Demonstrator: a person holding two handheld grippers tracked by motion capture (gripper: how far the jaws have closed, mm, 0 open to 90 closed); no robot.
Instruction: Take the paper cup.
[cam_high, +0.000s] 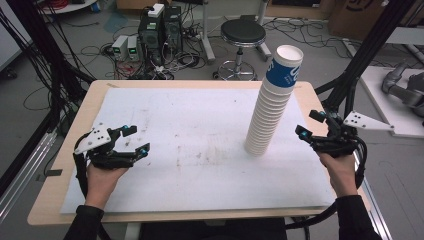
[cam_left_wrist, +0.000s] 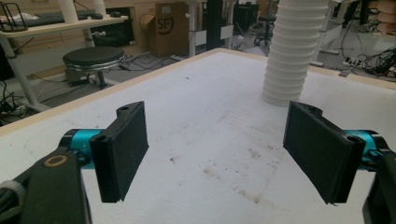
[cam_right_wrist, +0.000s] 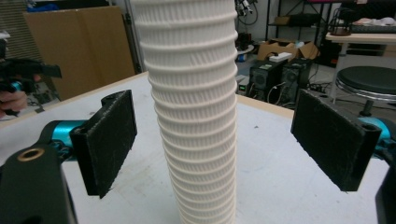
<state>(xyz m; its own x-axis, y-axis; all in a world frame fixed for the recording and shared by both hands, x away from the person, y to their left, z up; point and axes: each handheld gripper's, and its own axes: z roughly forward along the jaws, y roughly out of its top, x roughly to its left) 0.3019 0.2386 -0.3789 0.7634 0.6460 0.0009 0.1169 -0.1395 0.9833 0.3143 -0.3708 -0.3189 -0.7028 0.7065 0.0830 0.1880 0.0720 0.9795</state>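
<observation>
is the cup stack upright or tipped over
Upright, leaning slightly: the cup stack stands base-down on the table, and its top tilts right in the high view.

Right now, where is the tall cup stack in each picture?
High view: the cup stack stands right of the middle, leaning, blue cup on top.
Left gripper view: top right, past the jaws.
Right gripper view: in the middle, between the open jaws.
Shared landmark: the black round stool behind the table.
</observation>
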